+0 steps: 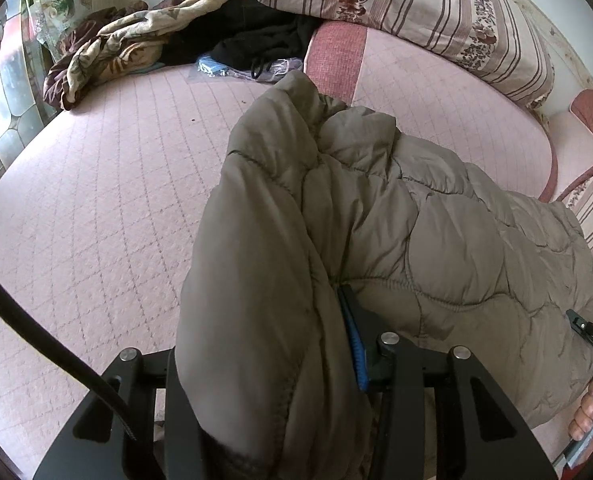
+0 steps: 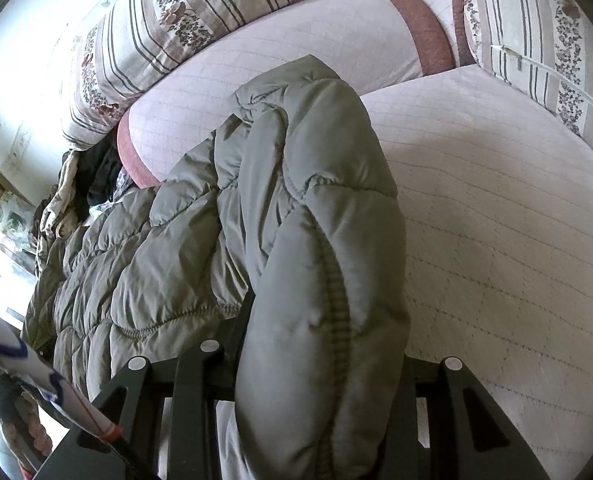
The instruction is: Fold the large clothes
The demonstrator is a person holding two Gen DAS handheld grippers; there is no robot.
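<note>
A grey-olive quilted puffer jacket (image 1: 396,216) lies bunched on the pink quilted bed (image 1: 96,208). My left gripper (image 1: 292,344) is shut on a thick fold of the jacket; one blue-padded finger (image 1: 358,356) shows, the other is hidden under the fabric. In the right wrist view the same jacket (image 2: 168,248) stretches off to the left. My right gripper (image 2: 316,332) is shut on a padded fold of it (image 2: 320,216), and both fingertips are buried in the cloth. The right gripper also shows at the edge of the left wrist view (image 1: 592,340).
A heap of patterned and black clothes (image 1: 144,48) lies at the far side of the bed. A striped floral duvet (image 1: 436,8) is piled at the back. A pink bolster (image 2: 280,64) lies behind the jacket. A stained-glass window (image 1: 4,92) stands at left.
</note>
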